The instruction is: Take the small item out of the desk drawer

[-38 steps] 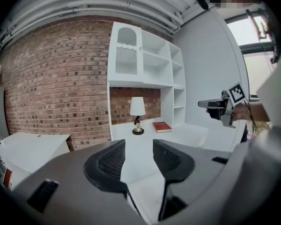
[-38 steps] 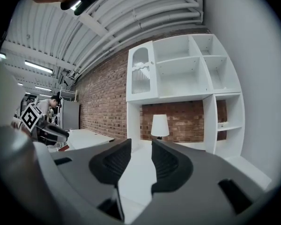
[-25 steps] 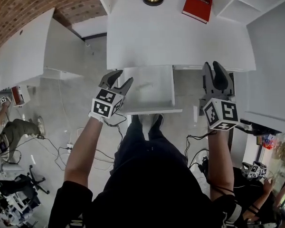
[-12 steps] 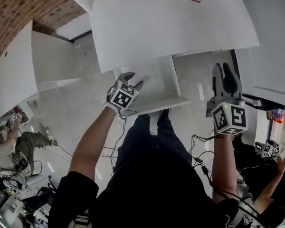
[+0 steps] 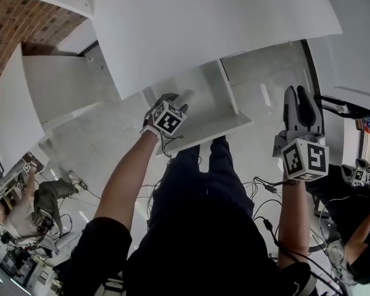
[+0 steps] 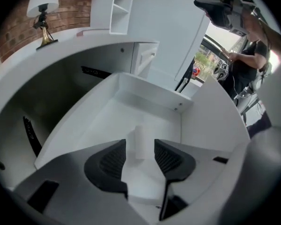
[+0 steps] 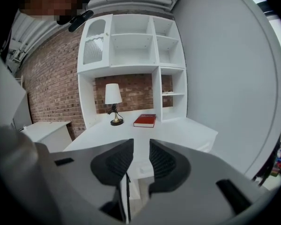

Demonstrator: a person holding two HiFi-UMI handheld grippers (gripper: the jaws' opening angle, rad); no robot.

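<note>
The white desk drawer [image 5: 217, 127] is pulled out under the desk top [image 5: 203, 29]. My left gripper [image 5: 173, 101] points steeply down into it. In the left gripper view a small white upright item [image 6: 141, 136] stands on the drawer floor, inside the drawer walls [image 6: 145, 90]. It sits between the open jaws of the left gripper [image 6: 140, 145], and the pads are clear of it. My right gripper [image 5: 297, 95] hangs in the air to the right of the drawer. Its jaws [image 7: 140, 146] have just been closing; a narrow gap remains with nothing in it.
A lamp [image 7: 113, 100] and a red book [image 7: 145, 120] stand on the desk below white shelves [image 7: 131, 50]. Cables [image 5: 265, 187] trail on the floor by my legs. Another person sits at the left [image 5: 24, 208], and a second holds grippers at the right [image 5: 359, 172].
My left gripper has dropped from the drawer's left front corner down into the drawer. The right gripper has sunk a little at the right. Lamp and book have left the head view.
</note>
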